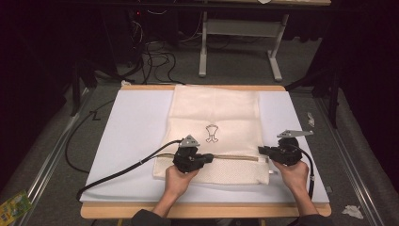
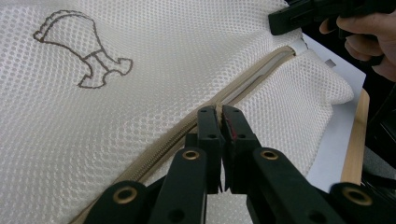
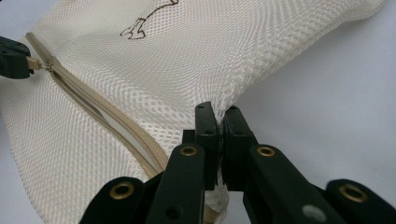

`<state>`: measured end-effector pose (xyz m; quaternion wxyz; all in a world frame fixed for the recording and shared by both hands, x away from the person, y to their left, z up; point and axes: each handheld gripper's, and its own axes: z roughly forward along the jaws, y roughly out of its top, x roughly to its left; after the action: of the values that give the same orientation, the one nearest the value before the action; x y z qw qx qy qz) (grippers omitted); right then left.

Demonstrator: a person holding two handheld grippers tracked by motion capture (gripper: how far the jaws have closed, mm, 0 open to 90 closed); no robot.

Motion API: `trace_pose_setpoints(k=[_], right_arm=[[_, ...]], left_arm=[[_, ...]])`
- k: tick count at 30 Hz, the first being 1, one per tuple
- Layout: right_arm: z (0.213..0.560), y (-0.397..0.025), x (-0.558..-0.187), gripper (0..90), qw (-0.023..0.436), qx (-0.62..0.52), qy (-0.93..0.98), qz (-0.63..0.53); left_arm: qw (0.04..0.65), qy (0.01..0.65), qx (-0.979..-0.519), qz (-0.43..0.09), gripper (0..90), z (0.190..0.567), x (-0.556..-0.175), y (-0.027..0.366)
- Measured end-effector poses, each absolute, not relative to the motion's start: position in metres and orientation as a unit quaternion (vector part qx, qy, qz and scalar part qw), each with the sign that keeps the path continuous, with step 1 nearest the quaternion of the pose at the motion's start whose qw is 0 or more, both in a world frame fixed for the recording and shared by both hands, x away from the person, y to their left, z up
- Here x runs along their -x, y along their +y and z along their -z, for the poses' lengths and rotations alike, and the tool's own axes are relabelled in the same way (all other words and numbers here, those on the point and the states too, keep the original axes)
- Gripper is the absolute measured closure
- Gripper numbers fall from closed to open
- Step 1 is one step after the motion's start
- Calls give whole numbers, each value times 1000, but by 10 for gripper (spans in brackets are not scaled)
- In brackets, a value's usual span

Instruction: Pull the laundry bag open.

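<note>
You have a cream mesh bag [image 1: 214, 120] lying flat on the white board [image 1: 127, 136], with its zip [image 1: 235, 157] running across the near part between your two hands. Your left gripper [image 1: 207, 157] is clenched on the zip's pull tab; the right gripper view shows the small beige tab pinched at the tips of those jaws, and in the left gripper view the jaws stand tight together right over the zip line. Your right gripper [image 1: 261, 150] is clamped on the edge of the mesh at the bag's right end, just beside where the zip stops, and it holds the cloth taut. As for progress, I judge the zip partly done: between the tab and the right end the two tapes gape a little and a pale lining shows, so that stretch looks open. Which way you mean to run the tab I cannot tell. Keep the right hand's tension steady so the mesh does not bunch under the slider.
</note>
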<state>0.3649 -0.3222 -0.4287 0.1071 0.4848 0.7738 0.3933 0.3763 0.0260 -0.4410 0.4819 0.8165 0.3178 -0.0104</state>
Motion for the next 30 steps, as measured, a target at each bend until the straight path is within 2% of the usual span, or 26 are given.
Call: trace_pose_setpoints(k=[30], right_arm=[[428, -323, -367, 881, 112, -489, 774, -387]], left_arm=[[494, 338, -801, 5, 872, 441, -375, 52]])
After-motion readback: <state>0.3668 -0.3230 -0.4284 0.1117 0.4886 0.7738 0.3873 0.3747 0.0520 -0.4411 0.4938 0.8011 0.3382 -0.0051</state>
